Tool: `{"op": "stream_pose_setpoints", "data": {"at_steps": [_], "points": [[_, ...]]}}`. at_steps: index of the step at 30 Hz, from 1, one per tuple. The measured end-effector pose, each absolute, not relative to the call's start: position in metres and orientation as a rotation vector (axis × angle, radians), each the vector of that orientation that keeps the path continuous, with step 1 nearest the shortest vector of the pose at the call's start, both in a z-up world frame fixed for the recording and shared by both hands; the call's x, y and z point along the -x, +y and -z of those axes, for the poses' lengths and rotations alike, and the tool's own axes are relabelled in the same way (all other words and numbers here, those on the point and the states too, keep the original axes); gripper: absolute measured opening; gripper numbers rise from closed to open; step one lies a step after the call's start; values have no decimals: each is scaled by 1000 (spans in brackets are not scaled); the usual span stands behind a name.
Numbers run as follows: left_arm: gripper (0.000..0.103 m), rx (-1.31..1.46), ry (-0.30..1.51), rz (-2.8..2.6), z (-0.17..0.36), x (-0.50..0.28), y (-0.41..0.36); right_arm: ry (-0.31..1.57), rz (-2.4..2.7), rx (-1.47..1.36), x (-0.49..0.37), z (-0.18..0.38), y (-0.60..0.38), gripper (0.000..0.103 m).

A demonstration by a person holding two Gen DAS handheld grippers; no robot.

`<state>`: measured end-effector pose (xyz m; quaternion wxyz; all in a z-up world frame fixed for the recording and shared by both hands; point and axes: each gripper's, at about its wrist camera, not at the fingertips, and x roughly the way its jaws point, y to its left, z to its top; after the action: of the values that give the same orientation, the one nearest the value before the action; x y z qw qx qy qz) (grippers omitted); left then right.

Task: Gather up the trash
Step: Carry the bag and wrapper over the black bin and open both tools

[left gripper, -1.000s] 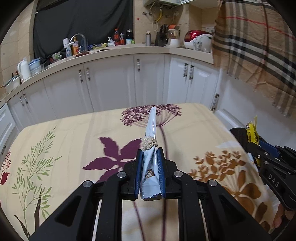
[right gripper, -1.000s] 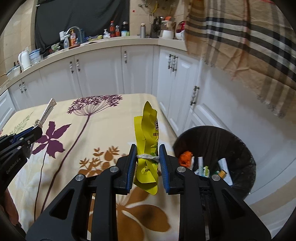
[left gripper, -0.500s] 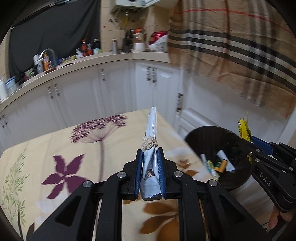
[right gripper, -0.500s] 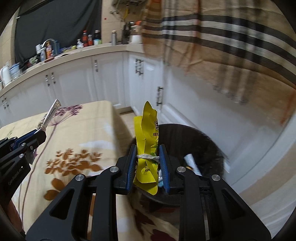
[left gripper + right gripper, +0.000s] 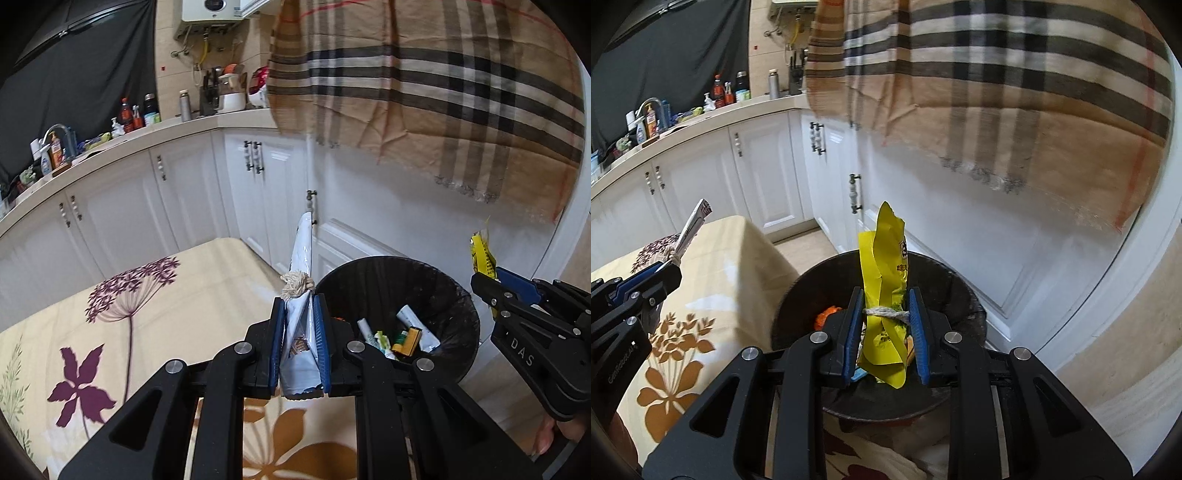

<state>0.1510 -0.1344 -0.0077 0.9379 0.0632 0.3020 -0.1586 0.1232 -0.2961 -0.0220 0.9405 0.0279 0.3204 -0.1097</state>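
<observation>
The right gripper (image 5: 885, 328) is clenched on a yellow wrapper (image 5: 882, 295) held upright over the black bin (image 5: 964, 291), placed for a drop. The left gripper (image 5: 300, 347) grips a pale blue wrapper (image 5: 301, 325) over the table's (image 5: 155, 314) right edge, beside the bin. 1 second ago both hung over the table; the bin has since come beneath them.

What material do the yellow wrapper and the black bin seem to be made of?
Yellow wrapper: likely thin glossy plastic film; it is creased, crumpled and printed.
Black bin: its wall looks like a wrinkled black plastic liner, dull with faint sheen; the bin beneath is hidden.
</observation>
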Motion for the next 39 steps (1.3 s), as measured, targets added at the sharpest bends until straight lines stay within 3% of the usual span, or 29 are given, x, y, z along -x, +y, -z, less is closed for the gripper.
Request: {"op": "stream_pose_setpoints", "data": {"at_steps": [39], "points": [[18,-207,667,375,37,-198,-199,682,273,-91,-157,47,-332,25]]}}
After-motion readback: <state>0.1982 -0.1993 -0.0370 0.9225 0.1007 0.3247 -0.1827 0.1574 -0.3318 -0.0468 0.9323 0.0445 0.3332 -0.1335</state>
